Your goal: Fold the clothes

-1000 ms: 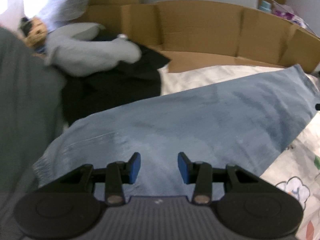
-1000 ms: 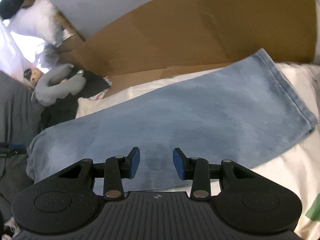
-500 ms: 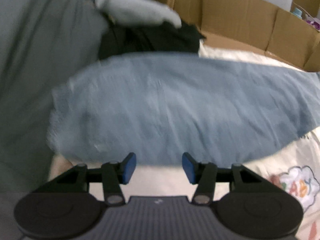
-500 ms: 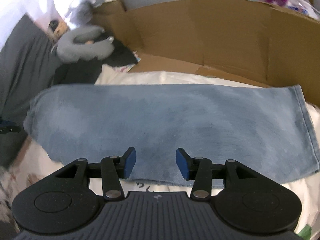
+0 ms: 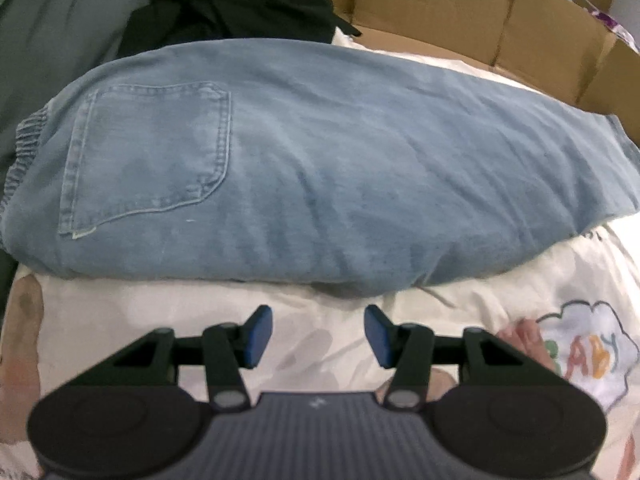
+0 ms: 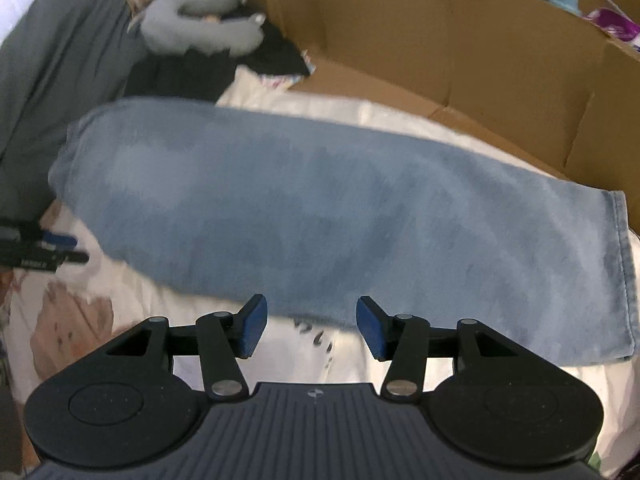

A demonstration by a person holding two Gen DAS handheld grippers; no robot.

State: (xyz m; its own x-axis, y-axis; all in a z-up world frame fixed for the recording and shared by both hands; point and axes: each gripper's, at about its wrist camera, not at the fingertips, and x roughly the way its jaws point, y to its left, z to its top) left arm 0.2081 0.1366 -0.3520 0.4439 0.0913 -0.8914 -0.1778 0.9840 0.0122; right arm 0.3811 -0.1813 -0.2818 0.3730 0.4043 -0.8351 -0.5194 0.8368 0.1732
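My left gripper (image 5: 318, 336) hangs over bare printed sheet (image 5: 120, 320), its blue pads spread with nothing between them; the jaws opened a little wider within the last second. My right gripper (image 6: 311, 326) is spread the same way and empty, its jaws also just widened, and its pads sit right at the near edge of the jeans (image 6: 320, 208).

The jeans (image 5: 320, 168) lie just beyond both grippers, folded lengthwise into one long band whose long axis runs left to right across my view. The waist end with the back pocket (image 5: 148, 156) is to the left, ahead of my left gripper; the hem (image 6: 620, 264) is to the right, nearer my right gripper. In the right view the left gripper (image 6: 44, 248) shows at the far left edge, near the waist end. I judge the next fold runs end to end, so each hand takes its own end.

Beyond the jeans lie dark clothes (image 5: 240, 16) and a cardboard wall (image 6: 460, 40).
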